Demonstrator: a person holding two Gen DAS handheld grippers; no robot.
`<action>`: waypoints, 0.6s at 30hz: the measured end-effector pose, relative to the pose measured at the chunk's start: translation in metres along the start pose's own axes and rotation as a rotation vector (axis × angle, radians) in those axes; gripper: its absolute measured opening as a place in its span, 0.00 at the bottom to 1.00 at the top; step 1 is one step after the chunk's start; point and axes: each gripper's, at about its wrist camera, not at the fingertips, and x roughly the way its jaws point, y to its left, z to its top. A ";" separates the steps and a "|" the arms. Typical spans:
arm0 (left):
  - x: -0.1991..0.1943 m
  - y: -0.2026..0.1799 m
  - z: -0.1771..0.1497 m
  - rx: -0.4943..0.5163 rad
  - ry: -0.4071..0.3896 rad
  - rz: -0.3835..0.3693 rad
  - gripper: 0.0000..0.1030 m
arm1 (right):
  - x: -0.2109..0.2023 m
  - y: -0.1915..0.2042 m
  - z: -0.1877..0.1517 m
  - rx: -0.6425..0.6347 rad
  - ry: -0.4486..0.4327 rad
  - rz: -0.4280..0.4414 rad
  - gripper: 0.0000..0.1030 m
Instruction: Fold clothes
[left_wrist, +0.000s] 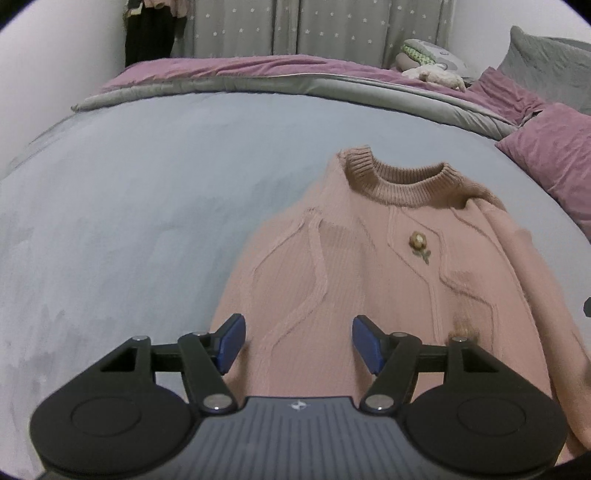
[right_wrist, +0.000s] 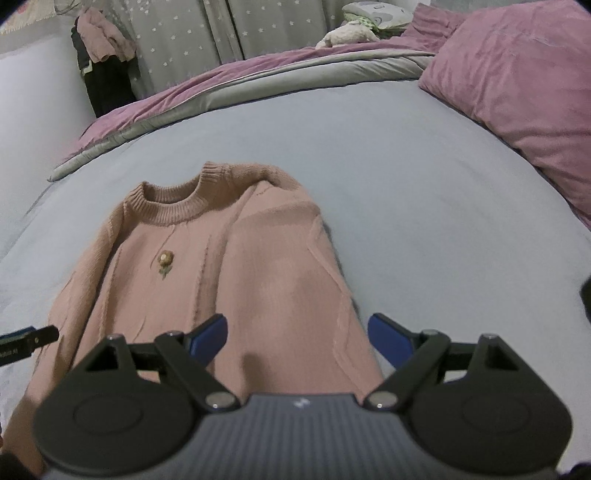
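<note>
Left gripper (left_wrist: 298, 341): jaws spread wide, nothing between them, poised above the sweater's lower left part.
Right gripper (right_wrist: 298, 338): jaws apart, empty, over the sweater's right side.
Pink sweater (left_wrist: 369, 266): front up on the grey-blue bedsheet (left_wrist: 147, 206), collar farthest away.
Background: purple pillow (right_wrist: 517, 85), starred curtain (right_wrist: 177, 33).

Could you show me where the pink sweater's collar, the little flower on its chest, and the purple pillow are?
Collar (left_wrist: 402, 184): left wrist view, on the ribbed front band.
Flower (right_wrist: 165, 258): right wrist view, on the tan blossom.
Pillow (right_wrist: 517, 85): right wrist view, on its broad face.
</note>
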 end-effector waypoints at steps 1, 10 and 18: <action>-0.003 0.003 -0.003 -0.018 0.004 -0.004 0.63 | -0.004 -0.004 -0.002 0.008 0.000 0.000 0.84; -0.036 0.009 -0.028 -0.133 -0.067 -0.098 0.63 | -0.045 -0.048 -0.024 0.148 0.022 0.013 0.84; -0.048 -0.021 -0.033 -0.088 -0.163 -0.230 0.61 | -0.068 -0.080 -0.060 0.309 0.136 0.044 0.80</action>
